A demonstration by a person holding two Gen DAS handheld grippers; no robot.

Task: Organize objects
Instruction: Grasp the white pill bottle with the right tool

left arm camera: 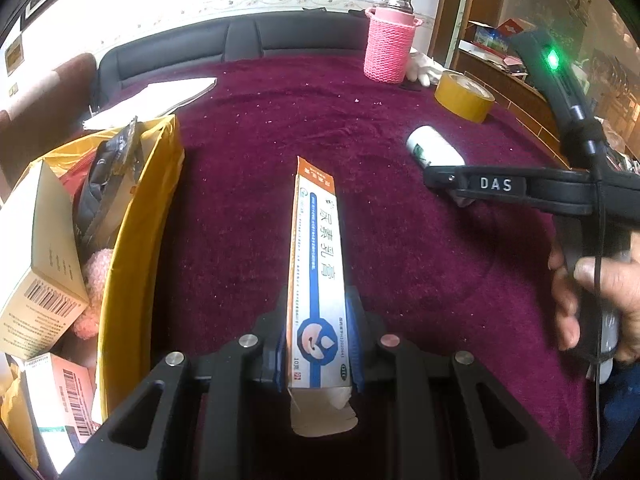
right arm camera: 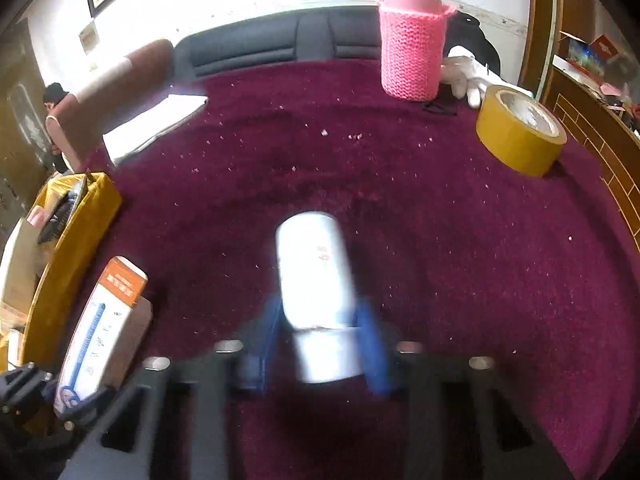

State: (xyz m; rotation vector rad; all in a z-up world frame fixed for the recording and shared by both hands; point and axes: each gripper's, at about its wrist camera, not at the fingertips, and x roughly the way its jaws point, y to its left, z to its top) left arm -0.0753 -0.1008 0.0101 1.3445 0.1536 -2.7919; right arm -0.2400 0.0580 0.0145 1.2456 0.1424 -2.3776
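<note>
Left gripper [left arm camera: 318, 354] clamped on ointment carton [left arm camera: 318, 264]; right gripper [right arm camera: 324, 344], "DAS"-lettered, gripping white bottle [right arm camera: 316, 272].

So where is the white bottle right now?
The white bottle lies between the right gripper's blue pads on the maroon cloth, centre of the right wrist view, nearer than the yellow tape roll.

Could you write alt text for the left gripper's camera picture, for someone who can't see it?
The left gripper clamps a long ointment box above a maroon tablecloth. A yellow bin of boxes stands at left; at right, the right gripper reaches a white bottle.
</note>
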